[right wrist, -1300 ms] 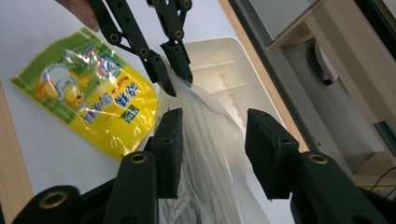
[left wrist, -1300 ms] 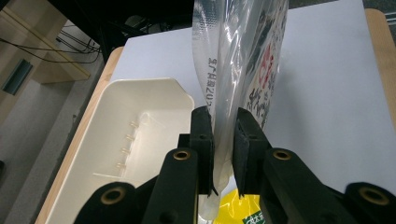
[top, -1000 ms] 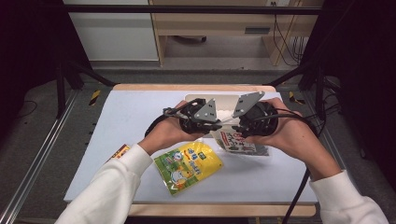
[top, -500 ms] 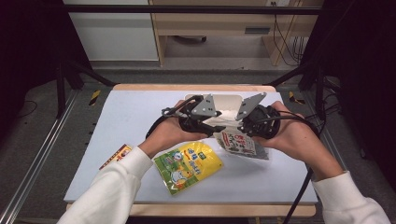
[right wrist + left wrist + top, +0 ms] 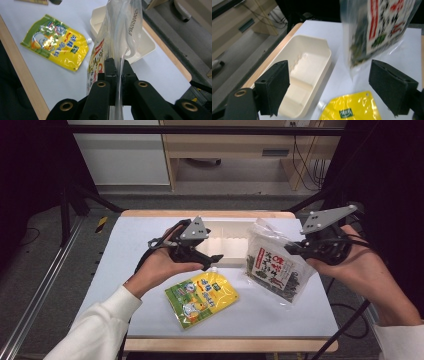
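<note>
A clear seaweed bag (image 5: 274, 267) with red and black print is pinched at its upper right edge by the right gripper (image 5: 295, 249), whose jaws are closed tight on the plastic film; in the right gripper view the film is seen clamped between the two black jaws. The bag is held tilted at the right of the white table (image 5: 125, 240), with its lower end close to the surface. The left gripper (image 5: 214, 260) is held near the middle of the table with its jaws spread wide, having just been opening, and nothing is gripped between them. A cream tray (image 5: 227, 245) is set at the far middle, and a yellow pouch (image 5: 202, 297) is laid flat nearer the person.
</note>
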Demonstrator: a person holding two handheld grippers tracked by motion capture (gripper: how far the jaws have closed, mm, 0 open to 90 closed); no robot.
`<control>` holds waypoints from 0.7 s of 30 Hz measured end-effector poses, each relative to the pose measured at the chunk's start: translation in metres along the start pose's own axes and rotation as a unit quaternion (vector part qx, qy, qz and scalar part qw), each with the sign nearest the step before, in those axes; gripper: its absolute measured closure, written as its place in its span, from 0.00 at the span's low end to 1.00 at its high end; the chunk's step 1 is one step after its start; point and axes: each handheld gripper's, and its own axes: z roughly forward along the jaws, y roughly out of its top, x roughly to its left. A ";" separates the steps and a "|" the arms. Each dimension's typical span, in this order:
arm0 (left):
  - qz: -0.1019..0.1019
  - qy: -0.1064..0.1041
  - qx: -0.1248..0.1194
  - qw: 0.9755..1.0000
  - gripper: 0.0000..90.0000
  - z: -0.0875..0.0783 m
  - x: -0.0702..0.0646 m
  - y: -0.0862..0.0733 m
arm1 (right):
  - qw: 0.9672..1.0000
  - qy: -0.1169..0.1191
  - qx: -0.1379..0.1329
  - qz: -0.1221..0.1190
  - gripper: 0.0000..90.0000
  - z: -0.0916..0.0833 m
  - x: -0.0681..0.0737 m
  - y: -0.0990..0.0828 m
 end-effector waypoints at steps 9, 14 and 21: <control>-0.053 0.014 0.025 0.998 0.13 -0.025 0.002 -0.043 | 0.997 -0.029 -0.059 0.034 0.97 -0.035 -0.018 0.010; -0.073 0.024 0.030 0.997 0.12 -0.043 -0.001 -0.071 | 0.994 -0.048 -0.092 0.041 0.97 -0.038 -0.029 0.025; -0.124 0.036 0.021 0.991 0.12 -0.066 -0.017 -0.119 | 0.989 -0.065 -0.119 0.058 0.97 -0.020 -0.049 0.046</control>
